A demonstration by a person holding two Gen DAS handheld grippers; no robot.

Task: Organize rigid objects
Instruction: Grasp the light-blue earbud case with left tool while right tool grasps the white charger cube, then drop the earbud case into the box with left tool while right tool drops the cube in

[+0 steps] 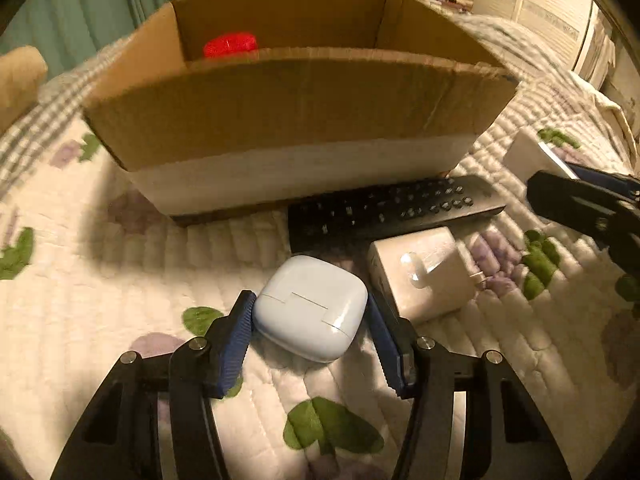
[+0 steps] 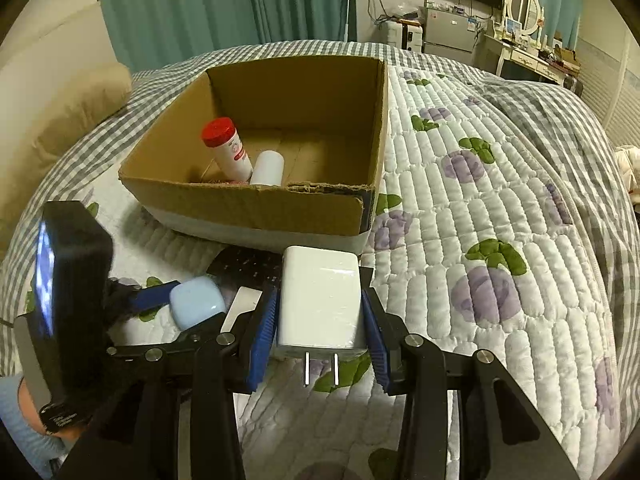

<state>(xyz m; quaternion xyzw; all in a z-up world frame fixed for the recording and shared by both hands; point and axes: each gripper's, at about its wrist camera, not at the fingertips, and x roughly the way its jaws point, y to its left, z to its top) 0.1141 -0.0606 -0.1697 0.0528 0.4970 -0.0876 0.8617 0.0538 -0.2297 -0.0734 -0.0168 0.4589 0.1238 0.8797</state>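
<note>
The quilted bedspread (image 2: 500, 208), soft and yielding, carries everything here, and on it at twelve o'clock in both wrist views sits the open cardboard box (image 1: 296, 108), already holding a red-capped bottle (image 2: 226, 148) leaning against a white bottle (image 2: 267, 168). Just in front of the box wall lies a black remote control (image 1: 394, 208), long and flat, running from nine to three o'clock across the left view. At about four o'clock from the remote rests one white power adapter (image 1: 424, 272), blocky and smooth. A second white plug adapter (image 2: 320, 304), prongs pointing back toward the camera, sits between the blue pads of the right gripper (image 2: 318, 320); the jaws are narrowed onto its flat side faces, which looks like a firm hold, though it may not yet be lifted clear of the quilt. The pale blue earbud case (image 1: 310, 308) lies between the fingers of the left gripper (image 1: 310, 320), whose jaws stand close on either side, the left pad touching and the right just beside, so not clearly clamped. The case looks light, stiff and glossy, likely slippery on its rounded corners; squeezing across its two straighter sides, low and centred, seems the safest purchase.
</note>
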